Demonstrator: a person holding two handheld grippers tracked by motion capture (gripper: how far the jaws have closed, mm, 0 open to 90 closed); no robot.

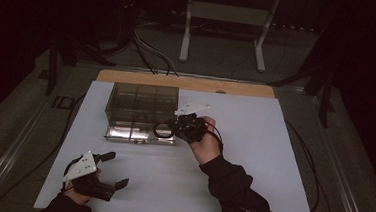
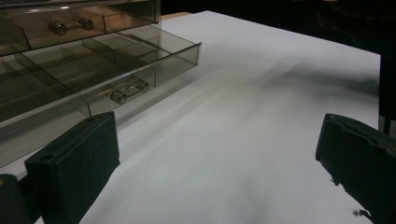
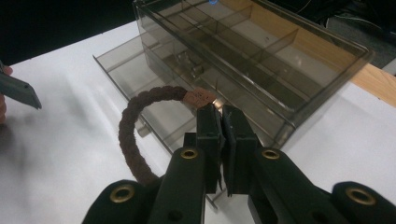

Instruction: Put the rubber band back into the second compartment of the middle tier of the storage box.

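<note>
L gripper sits near the front-left corner of the white table, jaws wide apart w/ nothing between them, well clear of the work. Leave it parked there, or bring it up to steady the box if it slides.

Centre: clear smoky organizer box w/ divided compartments, its bottom drawer pulled open toward the person. Small metal bits lie in a couple of compartments; can't tell what they are.

R gripper is pinched tight on the brown braided hair tie, gripping at its small coppery tag; the loop hangs out to the side, right at the drawer's front edge. Probably the tie goes into a drawer compartment, so get the whole loop over one cell before letting go, come in low, and keep the loop from snagging on a divider or the drawer wall.

Writing: tag seems to carry marks, too small/blurred to read. No other labels legible.
</note>
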